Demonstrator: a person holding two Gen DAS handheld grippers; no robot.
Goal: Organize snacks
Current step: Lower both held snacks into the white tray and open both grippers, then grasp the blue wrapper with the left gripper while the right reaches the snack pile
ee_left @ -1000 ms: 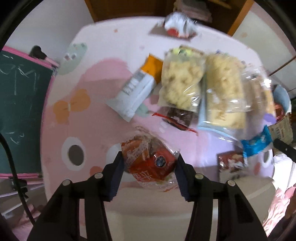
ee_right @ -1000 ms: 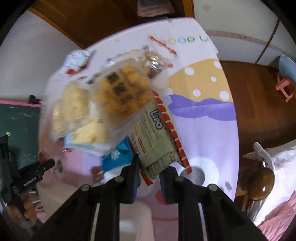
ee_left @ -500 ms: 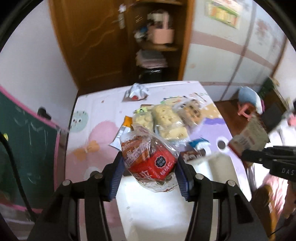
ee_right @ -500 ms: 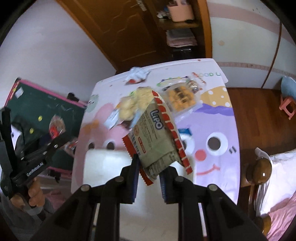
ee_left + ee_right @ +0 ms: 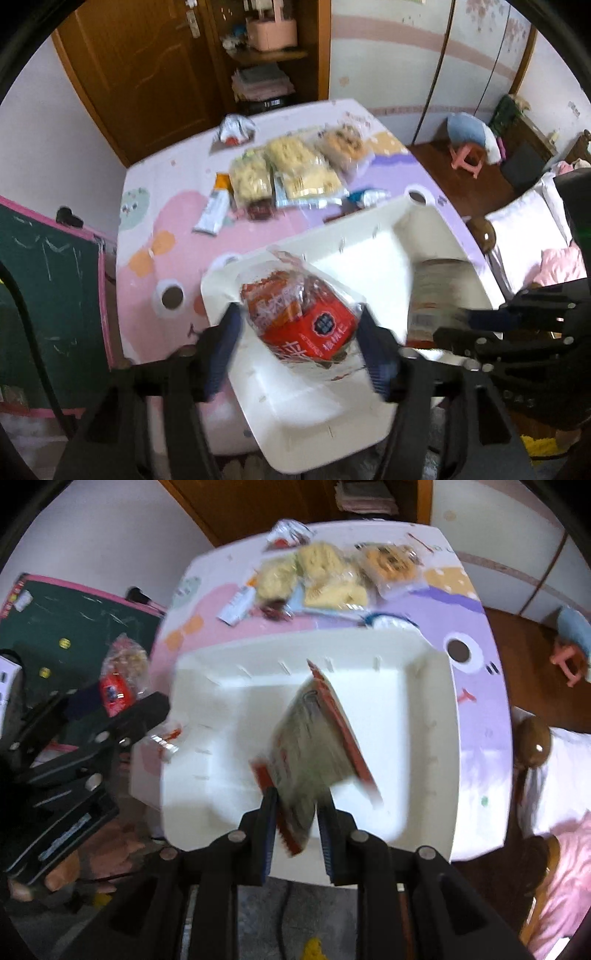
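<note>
A white plastic bin (image 5: 332,406) (image 5: 221,701) sits at the near edge of the cartoon-print table (image 5: 177,229). My left gripper (image 5: 298,317) hangs over the bin's left part with a red snack bag (image 5: 303,321) between its fingers. Its jaws are opening and the pads stand just off the bag's sides. My right gripper (image 5: 297,797) hovers over the bin's middle, pinching the lower end of a green-and-red Lipo cracker pack (image 5: 314,746). These jaws are beginning to open, and the blurred pack tilts upright. Each gripper also shows at the edge of the other's view.
Several snack packs lie at the table's far side: clear bags of yellow puffs (image 5: 288,170) (image 5: 321,572), a white-orange bar (image 5: 214,210), a blue packet (image 5: 369,195), a crumpled silver wrapper (image 5: 234,129). A green chalkboard (image 5: 44,295) stands left; a bed (image 5: 524,236) lies right.
Both grippers carried their packs back from over the snack pile to above the white bin. The left jaws have spread wider around the red bag. The cracker pack has swung more upright.
</note>
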